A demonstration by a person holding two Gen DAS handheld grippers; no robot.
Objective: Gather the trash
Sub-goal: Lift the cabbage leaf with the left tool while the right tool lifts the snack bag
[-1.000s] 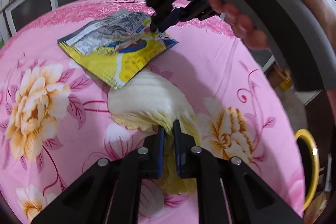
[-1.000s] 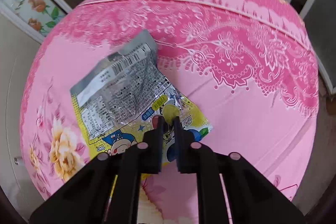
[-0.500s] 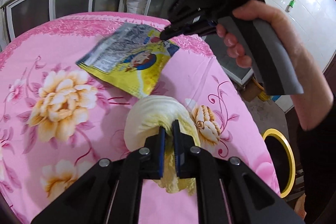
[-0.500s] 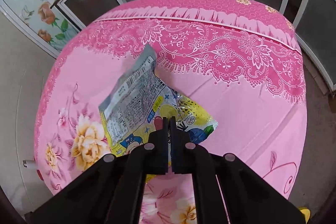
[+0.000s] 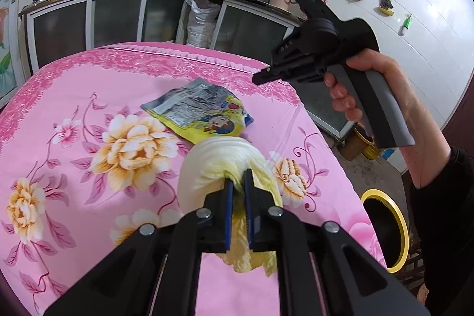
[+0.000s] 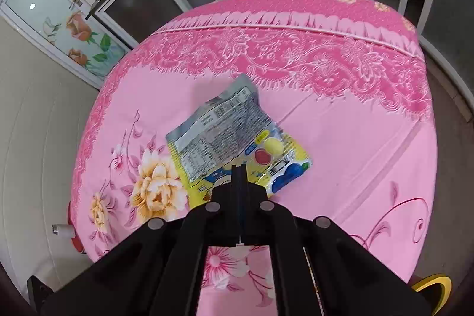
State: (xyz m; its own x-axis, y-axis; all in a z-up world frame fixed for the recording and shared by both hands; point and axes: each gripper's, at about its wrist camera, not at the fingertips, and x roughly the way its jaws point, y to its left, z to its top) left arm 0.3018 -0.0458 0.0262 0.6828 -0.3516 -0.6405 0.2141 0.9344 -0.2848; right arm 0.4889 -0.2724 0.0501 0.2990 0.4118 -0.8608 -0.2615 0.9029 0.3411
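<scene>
My left gripper (image 5: 238, 182) is shut on a pale yellow cabbage leaf (image 5: 219, 162) and holds it above the pink floral tablecloth (image 5: 74, 96). A yellow and silver snack wrapper (image 5: 201, 111) lies flat on the cloth beyond the leaf. It also shows in the right wrist view (image 6: 231, 144). My right gripper (image 6: 238, 168) is shut with nothing between its fingers and hangs well above the wrapper. In the left wrist view the right gripper (image 5: 256, 79) is up at the right, clear of the wrapper.
A yellow-rimmed bin (image 5: 385, 230) stands on the floor past the table's right edge; its rim also shows in the right wrist view (image 6: 432, 286). Glass-door cabinets (image 5: 112, 17) and a white sack (image 5: 201, 19) stand behind the table.
The right gripper had the wrapper pinched and lifted; the wrapper has slipped out and lies on the cloth, and the shut right gripper has risen. The left gripper has lifted the leaf higher.
</scene>
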